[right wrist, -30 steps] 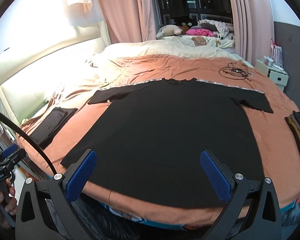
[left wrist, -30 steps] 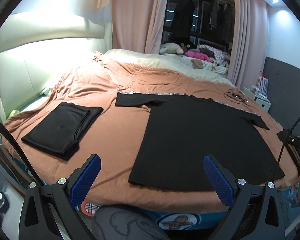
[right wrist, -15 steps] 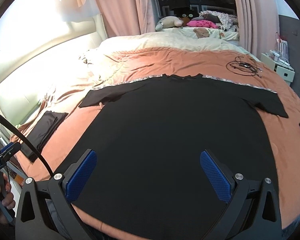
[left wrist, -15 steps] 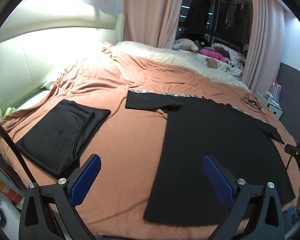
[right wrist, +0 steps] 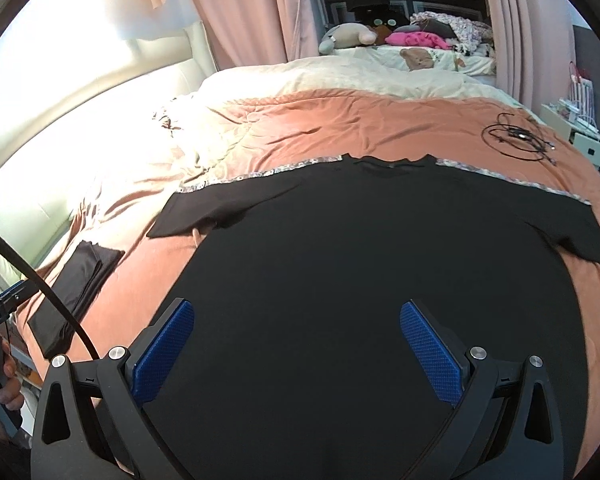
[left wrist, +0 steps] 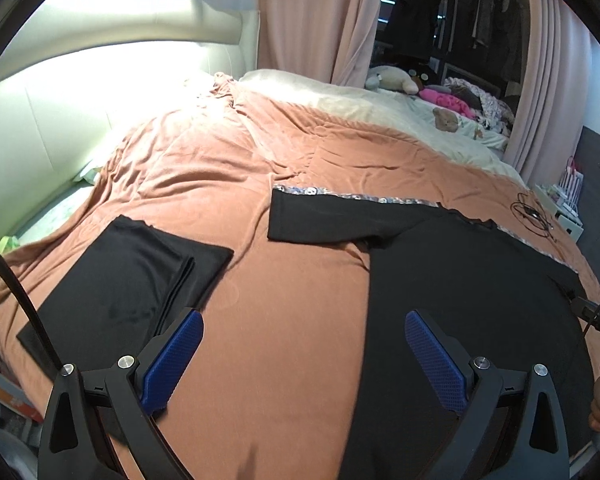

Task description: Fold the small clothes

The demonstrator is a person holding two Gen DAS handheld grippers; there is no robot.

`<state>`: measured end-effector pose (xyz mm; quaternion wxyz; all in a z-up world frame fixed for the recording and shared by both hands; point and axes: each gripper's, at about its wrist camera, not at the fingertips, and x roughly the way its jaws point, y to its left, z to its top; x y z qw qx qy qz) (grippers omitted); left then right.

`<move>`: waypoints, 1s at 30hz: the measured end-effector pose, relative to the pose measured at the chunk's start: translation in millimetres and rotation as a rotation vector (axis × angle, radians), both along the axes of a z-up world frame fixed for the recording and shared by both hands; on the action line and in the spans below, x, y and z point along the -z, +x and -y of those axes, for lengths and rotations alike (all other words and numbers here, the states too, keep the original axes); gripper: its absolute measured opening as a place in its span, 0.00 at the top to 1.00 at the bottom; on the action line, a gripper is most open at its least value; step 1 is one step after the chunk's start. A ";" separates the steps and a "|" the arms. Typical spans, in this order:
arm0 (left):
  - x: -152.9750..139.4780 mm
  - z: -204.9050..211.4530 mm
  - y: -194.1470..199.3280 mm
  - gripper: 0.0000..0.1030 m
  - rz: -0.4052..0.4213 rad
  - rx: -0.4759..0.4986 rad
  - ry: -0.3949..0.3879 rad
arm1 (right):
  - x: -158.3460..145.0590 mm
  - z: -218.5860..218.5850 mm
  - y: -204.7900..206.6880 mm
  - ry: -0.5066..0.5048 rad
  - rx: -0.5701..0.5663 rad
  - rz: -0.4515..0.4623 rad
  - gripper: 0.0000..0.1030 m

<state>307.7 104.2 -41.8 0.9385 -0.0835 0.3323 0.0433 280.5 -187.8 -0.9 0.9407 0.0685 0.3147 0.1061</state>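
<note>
Left gripper point(left wrist: 302, 354), blue-padded jaws apart, above a salmon-pink quilted bed point(left wrist: 284, 320); folded black garment point(left wrist: 132, 276) left, flat black T-shirt point(left wrist: 460, 280) right.

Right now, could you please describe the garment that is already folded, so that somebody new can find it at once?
Start from the big bed with the orange-brown cover. On its near left part, towards the pale headboard, lies the folded black garment. Unlike the black T-shirt spread flat with its sleeves out beside it, this one is a compact layered rectangle.
</note>
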 end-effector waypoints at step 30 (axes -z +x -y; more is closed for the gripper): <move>102.1 -86.0 277.6 0.36 -0.299 0.006 -0.152 | 50.2 -45.6 262.0 0.132 -0.100 -0.230 0.37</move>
